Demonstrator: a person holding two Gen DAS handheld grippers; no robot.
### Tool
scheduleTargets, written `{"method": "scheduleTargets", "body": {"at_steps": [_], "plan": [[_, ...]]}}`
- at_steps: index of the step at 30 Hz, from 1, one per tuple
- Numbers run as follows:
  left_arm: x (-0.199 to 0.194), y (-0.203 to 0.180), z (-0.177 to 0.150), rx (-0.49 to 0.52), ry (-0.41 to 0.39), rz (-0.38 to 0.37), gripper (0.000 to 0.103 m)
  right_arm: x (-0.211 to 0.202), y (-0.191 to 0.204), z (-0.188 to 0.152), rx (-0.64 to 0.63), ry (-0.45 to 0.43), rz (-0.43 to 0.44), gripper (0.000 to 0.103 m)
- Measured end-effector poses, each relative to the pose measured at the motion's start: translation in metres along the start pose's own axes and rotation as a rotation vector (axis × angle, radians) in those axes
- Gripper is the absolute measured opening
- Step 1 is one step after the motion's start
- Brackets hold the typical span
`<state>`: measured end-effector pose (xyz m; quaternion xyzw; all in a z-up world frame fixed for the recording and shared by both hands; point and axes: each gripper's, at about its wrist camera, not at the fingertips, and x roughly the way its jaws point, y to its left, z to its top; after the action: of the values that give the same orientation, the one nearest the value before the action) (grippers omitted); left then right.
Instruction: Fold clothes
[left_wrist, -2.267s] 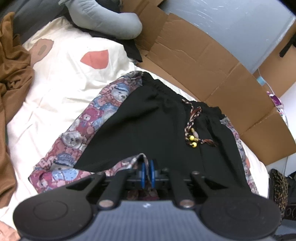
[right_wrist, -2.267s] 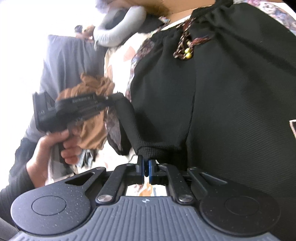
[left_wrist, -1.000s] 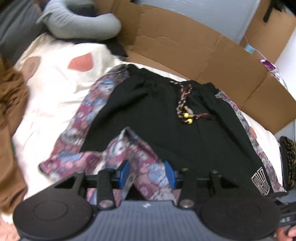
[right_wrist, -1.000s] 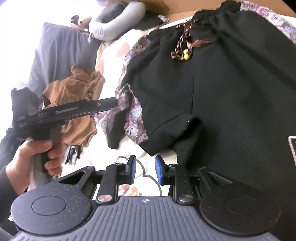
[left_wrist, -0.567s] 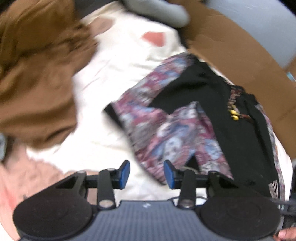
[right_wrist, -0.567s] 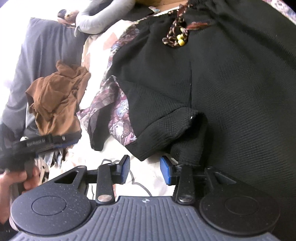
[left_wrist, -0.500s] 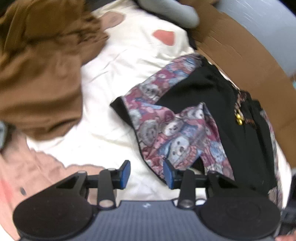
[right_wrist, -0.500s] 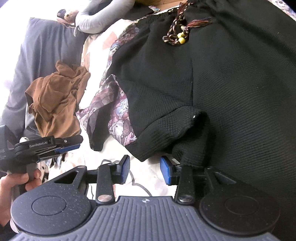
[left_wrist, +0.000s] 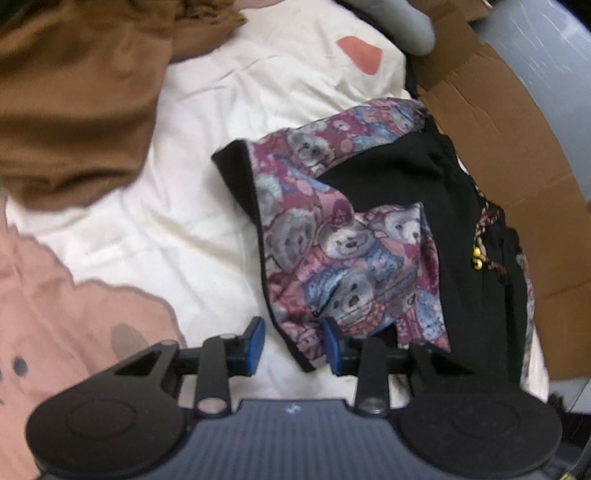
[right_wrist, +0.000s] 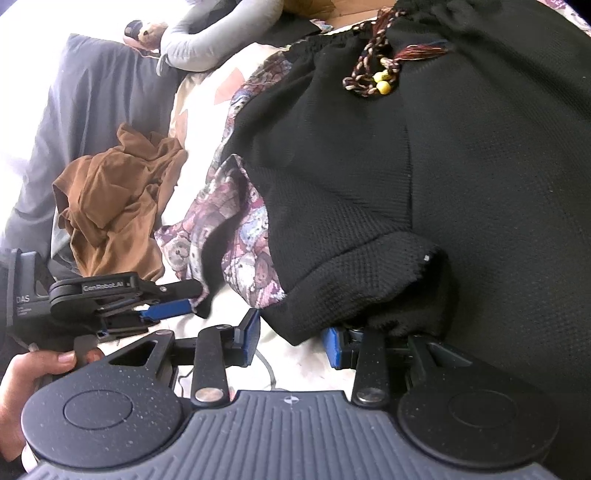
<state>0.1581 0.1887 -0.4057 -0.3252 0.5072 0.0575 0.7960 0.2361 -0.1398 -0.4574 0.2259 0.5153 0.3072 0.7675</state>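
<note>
The black knit shorts with teddy-bear print side panels (left_wrist: 354, 236) are spread on the cream printed bedsheet (left_wrist: 207, 206), their turned-over leg hem lying just ahead of both sets of jaws. The left gripper (left_wrist: 293, 345) is closing with the printed hem corner between its blue pads, unpinched. The right gripper (right_wrist: 291, 338) is closing beside the black cuff; both layers should be gathered first

Left wrist view: steep downward look, close over the shorts (left_wrist: 369, 236) hem corner and white bedsheet (left_wrist: 192, 206). Right wrist view: shallower, near the black leg hem, facing the waistband. Both share shorts, brown garment (right_wrist: 114, 199), sheet.
</note>
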Motion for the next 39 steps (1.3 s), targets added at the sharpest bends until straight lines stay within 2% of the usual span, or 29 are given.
{"method": "scheduleTargets", "body": {"at_steps": [1, 2, 3, 5, 6, 11, 20, 28, 35, 39], "plan": [[0.001, 0.001, -0.001, -0.017, -0.002, -0.004, 0.036, 0.001, 0.0, 0.0, 0.0, 0.001, 0.004, 0.033], [0.001, 0.002, -0.001, -0.032, -0.005, -0.007, 0.035, 0.002, 0.001, 0.0, 0.002, 0.008, 0.007, 0.019], [0.002, 0.002, -0.002, -0.045, -0.008, -0.009, 0.033, 0.002, 0.001, 0.0, 0.004, 0.016, 0.01, 0.011], [0.003, 0.003, -0.001, -0.053, -0.007, -0.016, 0.023, 0.002, 0.001, 0.0, 0.007, 0.026, 0.016, 0.008], [0.004, 0.003, -0.001, -0.056, -0.006, -0.02, 0.02, -0.001, 0.0, 0.0, 0.01, 0.025, 0.02, 0.003], [-0.002, 0.005, 0.003, -0.052, 0.004, -0.04, 0.007, -0.016, 0.001, 0.002, 0.042, 0.013, 0.054, 0.002], [-0.045, 0.002, 0.022, 0.108, 0.012, -0.012, 0.006, -0.048, 0.003, 0.0, 0.093, 0.007, 0.132, 0.001], [-0.076, 0.005, 0.039, 0.227, 0.046, 0.032, 0.006, -0.074, 0.011, -0.008, 0.088, 0.028, 0.208, 0.001], [-0.101, 0.017, 0.051, 0.3, 0.083, 0.09, 0.006, -0.078, 0.031, -0.027, 0.056, 0.132, 0.302, 0.001], [-0.11, 0.032, 0.053, 0.331, 0.107, 0.133, 0.006, -0.072, 0.036, -0.041, 0.063, 0.194, 0.323, 0.001]]}}
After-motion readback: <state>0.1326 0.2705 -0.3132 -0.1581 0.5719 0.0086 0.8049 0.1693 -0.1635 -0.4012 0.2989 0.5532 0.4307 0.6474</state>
